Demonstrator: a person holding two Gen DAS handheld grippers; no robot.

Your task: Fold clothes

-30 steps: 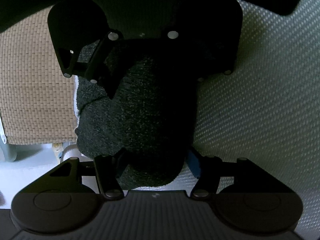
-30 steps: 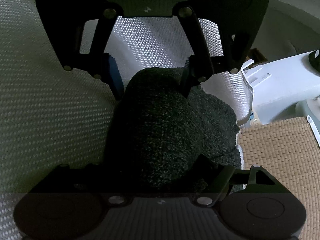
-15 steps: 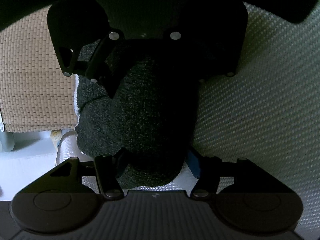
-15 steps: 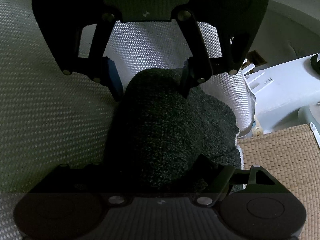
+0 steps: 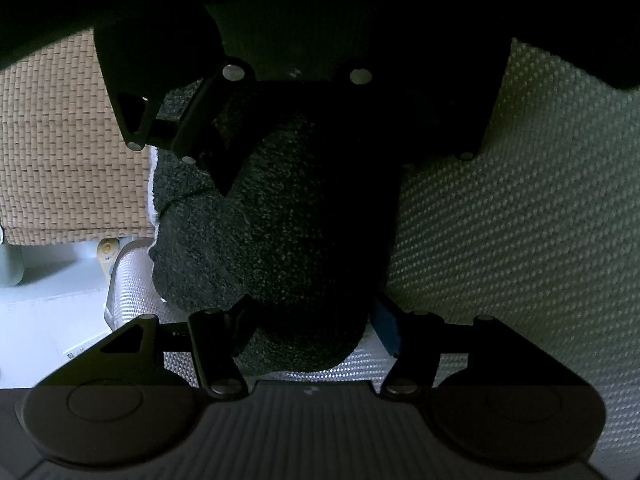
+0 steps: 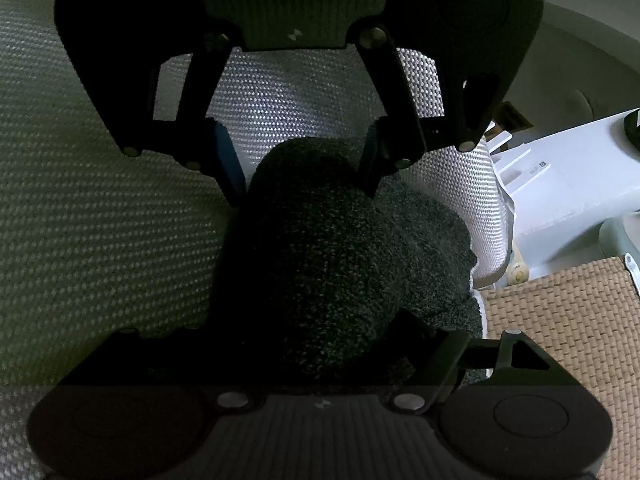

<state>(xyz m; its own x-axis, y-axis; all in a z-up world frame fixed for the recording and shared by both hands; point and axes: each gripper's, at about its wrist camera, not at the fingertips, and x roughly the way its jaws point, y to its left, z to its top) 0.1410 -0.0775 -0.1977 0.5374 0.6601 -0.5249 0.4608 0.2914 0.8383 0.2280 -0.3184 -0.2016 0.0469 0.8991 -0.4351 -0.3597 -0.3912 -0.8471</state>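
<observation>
Two tongs face each other across one dark grey knitted garment (image 5: 280, 240), bunched into a thick roll. The left tongs (image 5: 312, 320) pinch one end of the roll, with a finger pressed against each side of it. The right tongs (image 6: 316, 320) grip the opposite end. One of their fingers dents the knit and makes a crease, while the other is lost in shadow, so that side of the grip is hard to read. The roll lies on a white woven surface (image 5: 520, 260), near its edge. Beyond that edge lies a tan woven mat (image 5: 60, 160), and a white plastic piece (image 6: 560, 200) stands beside the mat.
</observation>
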